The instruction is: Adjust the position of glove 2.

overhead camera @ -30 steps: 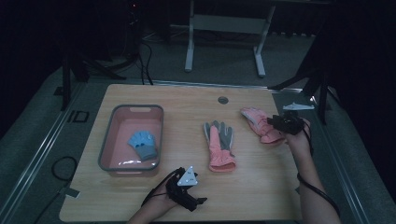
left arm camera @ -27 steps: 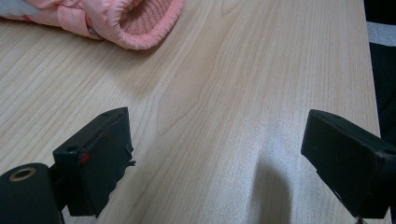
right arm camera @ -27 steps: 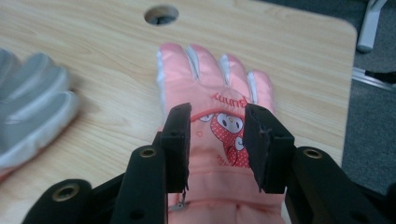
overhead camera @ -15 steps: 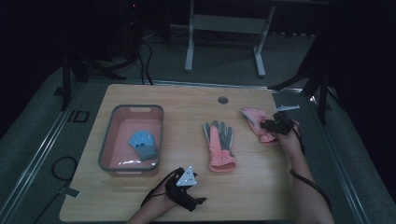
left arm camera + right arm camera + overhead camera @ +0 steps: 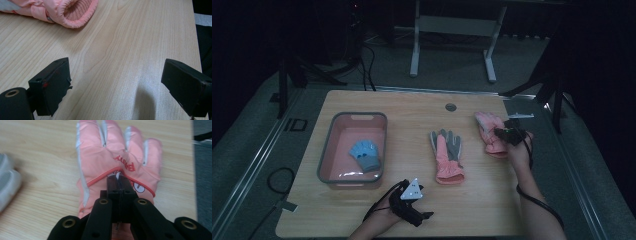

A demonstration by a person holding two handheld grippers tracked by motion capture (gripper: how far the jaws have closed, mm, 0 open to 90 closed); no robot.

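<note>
On the right side of the counter (image 5: 412, 107) lies a pink glove (image 5: 117, 162), back up, its fingers pointing away from the right gripper (image 5: 120, 183). That gripper's jaws have just been closing and now meet tip to tip on the back of the glove, seemingly pinching its fabric. Near the front edge, the left gripper (image 5: 411, 205) rests with jaws spread wide over bare wood. A second pink-and-grey glove (image 5: 447, 152) lies mid-counter, and a blue glove (image 5: 364, 154) sits in the pink bin (image 5: 326, 150).
</note>
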